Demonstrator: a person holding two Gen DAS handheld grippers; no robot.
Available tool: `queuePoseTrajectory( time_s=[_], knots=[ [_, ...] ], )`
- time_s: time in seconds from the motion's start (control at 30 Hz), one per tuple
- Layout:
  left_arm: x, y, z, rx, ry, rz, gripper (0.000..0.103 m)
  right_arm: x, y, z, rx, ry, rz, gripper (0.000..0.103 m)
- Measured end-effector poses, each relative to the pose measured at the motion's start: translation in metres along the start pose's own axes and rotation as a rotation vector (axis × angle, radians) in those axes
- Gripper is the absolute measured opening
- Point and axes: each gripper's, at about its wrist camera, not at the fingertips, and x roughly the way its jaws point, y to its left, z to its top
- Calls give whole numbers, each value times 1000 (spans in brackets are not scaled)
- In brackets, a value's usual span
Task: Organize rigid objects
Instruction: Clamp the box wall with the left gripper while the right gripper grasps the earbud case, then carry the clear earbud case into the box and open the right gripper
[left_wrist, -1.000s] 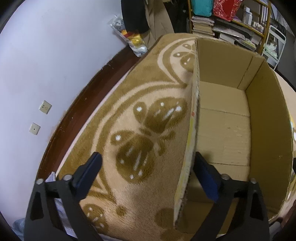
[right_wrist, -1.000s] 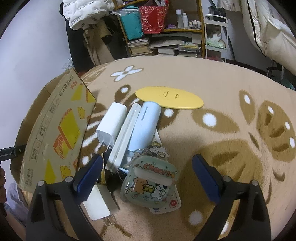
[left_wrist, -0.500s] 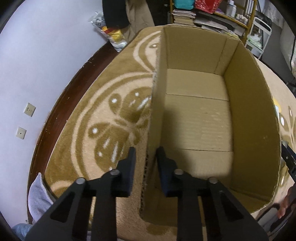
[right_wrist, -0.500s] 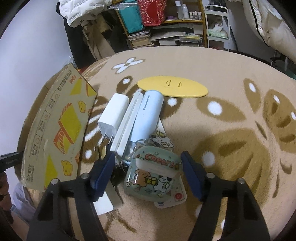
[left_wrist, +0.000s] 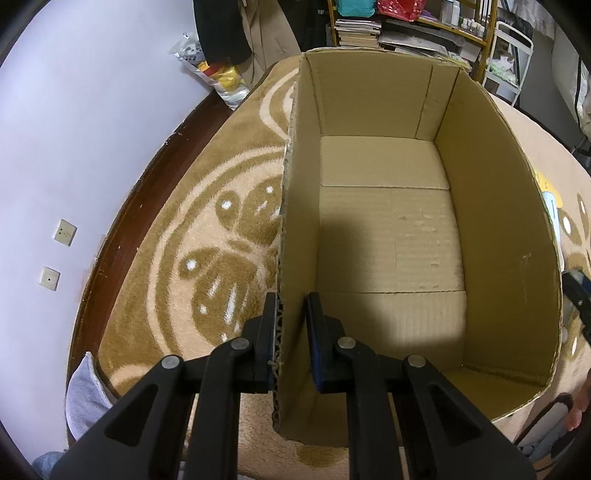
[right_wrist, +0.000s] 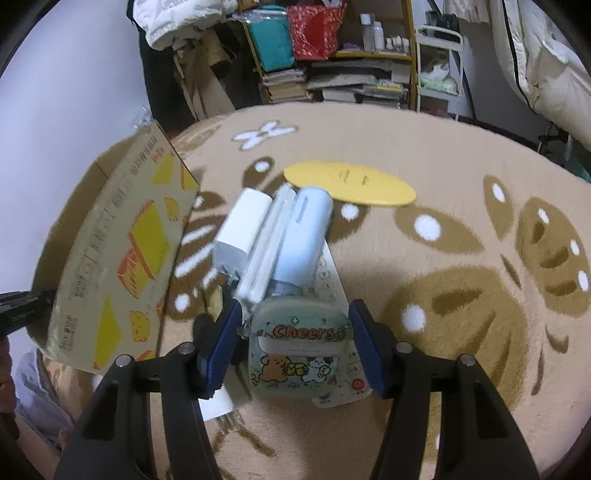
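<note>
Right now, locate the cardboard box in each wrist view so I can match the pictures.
Left wrist: the cardboard box fills the centre and right, seen from above, open and empty inside; the left gripper has its jaws shut on the near left wall.
Right wrist: its printed outer side stands at the left edge.
Shared landmark: the bookshelf at the top.

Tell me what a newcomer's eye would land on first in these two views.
The big open cardboard box, with nothing inside, fills the left wrist view, the left gripper clamped on its near wall. In the right wrist view, the right gripper straddles a green "Cheers" cartoon case fronting a cluster with a white charger.
</note>
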Motion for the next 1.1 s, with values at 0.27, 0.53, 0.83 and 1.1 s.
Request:
queuePoseTrajectory(
  time_s=[0.27, 0.53, 0.83, 1.1],
  knots=[
    [-2, -4, -2, 14, -7, 10, 13, -23, 36, 14, -42, -90, 86, 63],
    [-1, 2, -1, -24, 19, -12, 13, -45, 91, 48, -103, -186, 184, 63],
    [-1, 2, -2, -17, 24, -17, 12, -46, 143, 83, -151, -237, 248, 63],
    [0, 5, -1, -32, 30, -25, 12, -43, 164, 94, -169, -242, 272, 63]
  ],
)
